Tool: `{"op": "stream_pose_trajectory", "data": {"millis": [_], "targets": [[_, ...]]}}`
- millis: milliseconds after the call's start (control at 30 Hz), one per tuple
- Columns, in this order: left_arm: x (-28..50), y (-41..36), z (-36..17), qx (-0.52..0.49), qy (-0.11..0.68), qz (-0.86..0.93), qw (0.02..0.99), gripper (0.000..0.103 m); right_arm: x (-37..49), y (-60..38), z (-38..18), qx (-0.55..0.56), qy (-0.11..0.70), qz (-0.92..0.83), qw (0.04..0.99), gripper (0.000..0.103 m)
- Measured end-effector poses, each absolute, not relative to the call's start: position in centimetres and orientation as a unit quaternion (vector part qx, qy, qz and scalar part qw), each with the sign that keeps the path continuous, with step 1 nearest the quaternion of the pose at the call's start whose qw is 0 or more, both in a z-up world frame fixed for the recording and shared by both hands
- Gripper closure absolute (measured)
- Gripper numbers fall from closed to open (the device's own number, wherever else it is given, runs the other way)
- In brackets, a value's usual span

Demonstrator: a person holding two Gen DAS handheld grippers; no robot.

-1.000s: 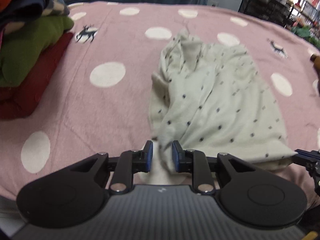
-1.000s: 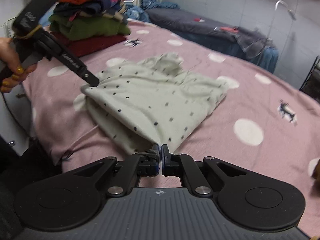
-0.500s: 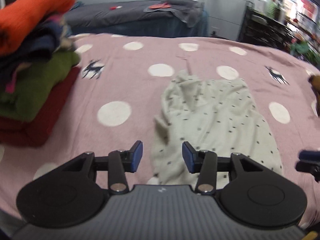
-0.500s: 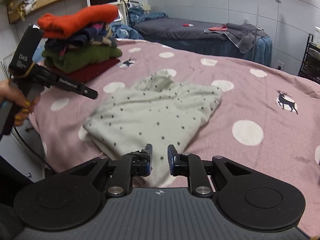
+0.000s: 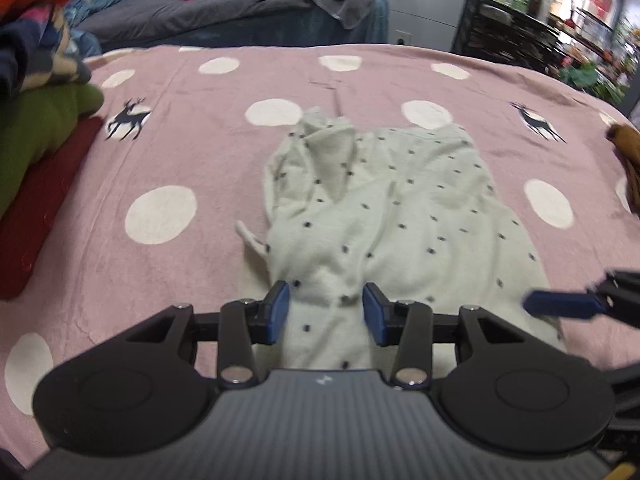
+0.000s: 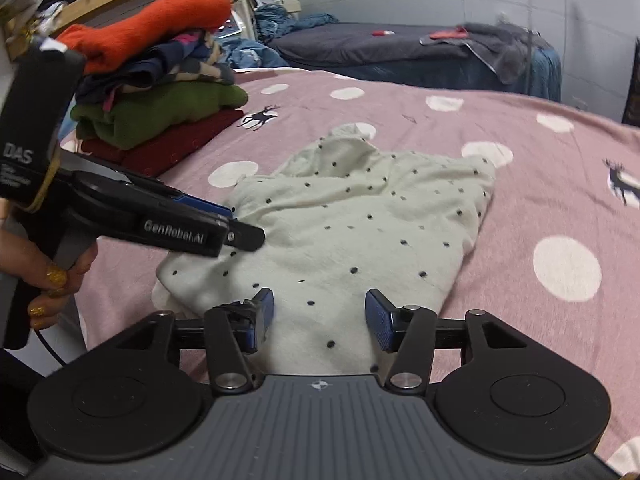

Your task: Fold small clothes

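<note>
The folded pile (image 5: 36,92) beside the dotted garment (image 5: 384,216) runs off the frame's left edge; shelf clutter (image 5: 580,12) beyond the garment is blurred.

In the right wrist view, the left tongs (image 6: 244,222) carry "GenRobot.AI" in pale letters along the side of the black finger arm. The black box (image 6: 30,128) mounted behind that arm reads "DAS"; the smaller lines beneath it are illegible.

soft fleecy garment (image 5: 392,216), matt cloth bedspread (image 5: 192,152)
</note>
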State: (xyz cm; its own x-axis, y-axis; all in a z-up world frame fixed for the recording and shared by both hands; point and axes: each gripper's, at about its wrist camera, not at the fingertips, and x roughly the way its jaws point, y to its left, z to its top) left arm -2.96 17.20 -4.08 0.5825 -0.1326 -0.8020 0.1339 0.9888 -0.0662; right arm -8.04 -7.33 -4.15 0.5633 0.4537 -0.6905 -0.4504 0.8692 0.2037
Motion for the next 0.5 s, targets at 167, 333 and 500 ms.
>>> {"op": "stream_pose_trajectory", "data": {"millis": [167,333,500], "targets": [[-0.7,19.5,-3.9,-0.027,0.452,-0.038,0.891,0.053,-8.5,-7.6,-4.7,-0.003,0.395,0.253,0.883,0.016],[0.2,21.0,-1.5,-0.019,0.41,0.039,0.911,0.054,-9.0,-6.8,-4.9,-0.04,0.39,0.258,0.883,0.009],[1.7,18.3,-0.2,-0.018,0.391,-0.058,0.918,0.054,-8.9,-6.7,-5.1,-0.04,0.393,0.258,0.881,0.006]]}}
